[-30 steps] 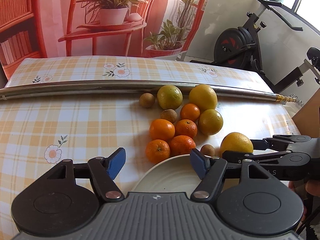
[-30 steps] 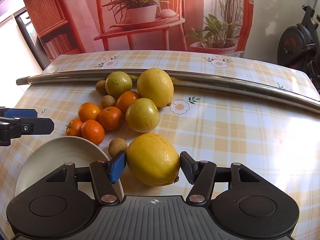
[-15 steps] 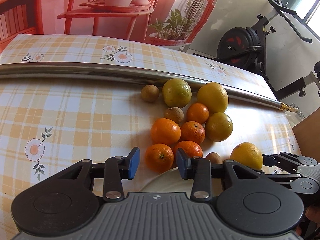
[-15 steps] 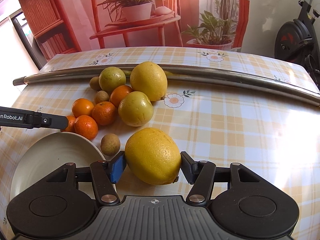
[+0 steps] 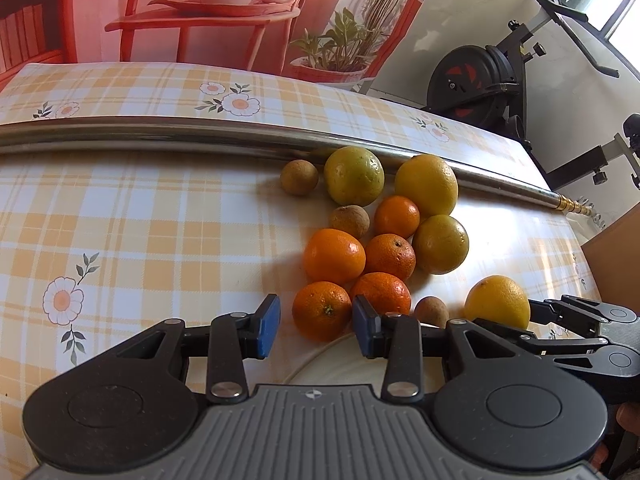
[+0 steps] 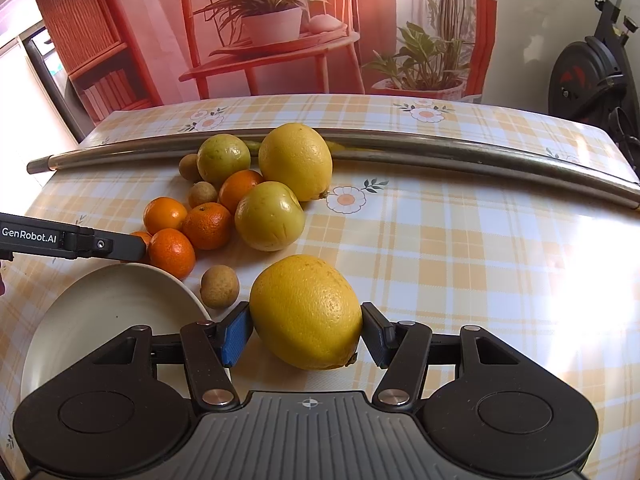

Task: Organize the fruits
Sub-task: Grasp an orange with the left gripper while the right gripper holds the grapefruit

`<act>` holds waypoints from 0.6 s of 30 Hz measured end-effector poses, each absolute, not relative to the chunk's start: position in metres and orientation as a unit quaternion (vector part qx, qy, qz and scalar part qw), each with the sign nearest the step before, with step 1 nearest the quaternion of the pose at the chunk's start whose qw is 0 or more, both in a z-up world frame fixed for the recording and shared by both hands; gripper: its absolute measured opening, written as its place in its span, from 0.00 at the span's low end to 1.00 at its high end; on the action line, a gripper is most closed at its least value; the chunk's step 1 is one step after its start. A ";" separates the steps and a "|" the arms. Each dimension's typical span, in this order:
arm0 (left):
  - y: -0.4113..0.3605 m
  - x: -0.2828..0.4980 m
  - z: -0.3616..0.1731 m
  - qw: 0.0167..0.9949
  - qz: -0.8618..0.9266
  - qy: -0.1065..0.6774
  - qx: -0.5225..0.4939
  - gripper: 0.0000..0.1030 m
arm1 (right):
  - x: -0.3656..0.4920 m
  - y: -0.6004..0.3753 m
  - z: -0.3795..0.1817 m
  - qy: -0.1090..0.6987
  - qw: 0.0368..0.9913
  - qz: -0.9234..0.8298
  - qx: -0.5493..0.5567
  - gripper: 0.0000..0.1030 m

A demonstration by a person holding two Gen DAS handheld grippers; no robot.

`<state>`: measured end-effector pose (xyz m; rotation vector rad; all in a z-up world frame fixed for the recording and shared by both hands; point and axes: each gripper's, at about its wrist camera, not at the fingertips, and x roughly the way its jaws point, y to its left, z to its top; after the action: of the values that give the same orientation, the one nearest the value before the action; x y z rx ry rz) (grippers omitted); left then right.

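Your right tool [image 6: 307, 330] grips a large yellow citrus [image 6: 306, 310] beside the white plate [image 6: 80, 320], which holds nothing, with open bench [image 6: 480, 272] to its right, while your left tool [image 5: 315, 326] stands open around a mandarin [image 5: 321, 310] at the plate's rim.

The left claw [image 5: 315, 326] is level and low over the tabletop [image 5: 160, 232], its blue-padded fingers [image 5: 267, 326] parted with a gap on each side of the mandarin [image 5: 321, 310] between their tips; neither pad touches it. The right claw [image 6: 306, 334] sits just to the right of the left one, also low and level. Its two pads press on opposite flanks of a large yellow lemon [image 6: 306, 310], the left pad [image 6: 236, 334] and the right one both in contact.
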<state>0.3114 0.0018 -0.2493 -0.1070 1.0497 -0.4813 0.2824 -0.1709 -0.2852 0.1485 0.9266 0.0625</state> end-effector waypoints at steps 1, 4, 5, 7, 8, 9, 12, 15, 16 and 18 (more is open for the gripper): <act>0.002 0.311 -0.249 0.837 -0.229 0.494 -0.048 0.41 | 0.283 -0.171 -0.285 0.446 0.892 0.030 0.072 0.53; 0.006 0.308 -0.247 0.839 -0.238 0.488 -0.047 0.41 | 0.282 -0.172 -0.285 0.446 0.892 0.030 0.074 0.53; 0.006 0.306 -0.247 0.839 -0.243 0.486 -0.045 0.41 | 0.282 -0.171 -0.285 0.446 0.892 0.029 0.075 0.53; 0.007 0.304 -0.247 0.836 -0.255 0.484 -0.040 0.41 | 0.281 -0.171 -0.285 0.445 0.892 0.028 0.075 0.53; 0.007 0.303 -0.247 0.836 -0.259 0.483 -0.037 0.41 | 0.280 -0.171 -0.285 0.444 0.892 0.027 0.076 0.53; 0.007 0.302 -0.247 0.834 -0.264 0.483 -0.033 0.41 | 0.280 -0.171 -0.285 0.443 0.893 0.027 0.076 0.53; 0.009 0.302 -0.250 0.828 -0.272 0.490 -0.031 0.41 | 0.280 -0.173 -0.285 0.442 0.893 0.028 0.080 0.53; 0.010 0.303 -0.253 0.824 -0.273 0.495 -0.035 0.41 | 0.280 -0.174 -0.286 0.442 0.893 0.028 0.082 0.53; 0.010 0.304 -0.254 0.823 -0.275 0.495 -0.042 0.41 | 0.280 -0.174 -0.286 0.441 0.893 0.028 0.082 0.53; 0.008 0.306 -0.254 0.823 -0.276 0.494 -0.058 0.41 | 0.280 -0.174 -0.286 0.441 0.894 0.028 0.082 0.53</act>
<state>0.3059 0.0084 -0.2539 -0.1223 1.0501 -0.5873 0.2801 -0.1735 -0.2859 0.1693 0.9137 0.0584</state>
